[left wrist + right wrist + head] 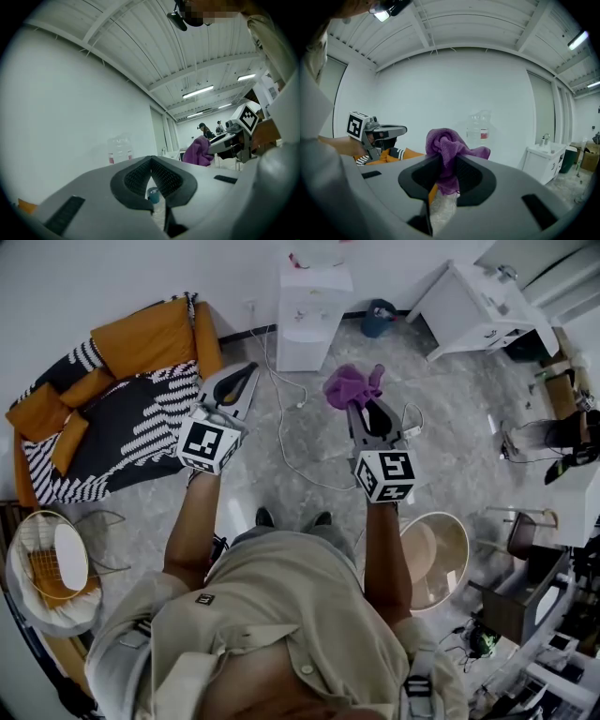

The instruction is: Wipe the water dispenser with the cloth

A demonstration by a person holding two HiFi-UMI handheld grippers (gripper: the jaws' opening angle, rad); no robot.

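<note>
Fingers [474,179] of right gripper [449,164] clenched on cloth [450,140], bunch jutting forward, left gripper [151,160] closed

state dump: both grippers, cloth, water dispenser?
left gripper: shut, empty, held in the air.
right gripper: shut on the purple cloth.
purple cloth: bunched, pinched between the jaws, clear of the dispenser.
water dispenser: upright, bottle on top, neither gripper touching it.

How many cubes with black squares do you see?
2. One cube sits on the left claw, the other cube on the right claw, which grips the purple cloth.
</note>
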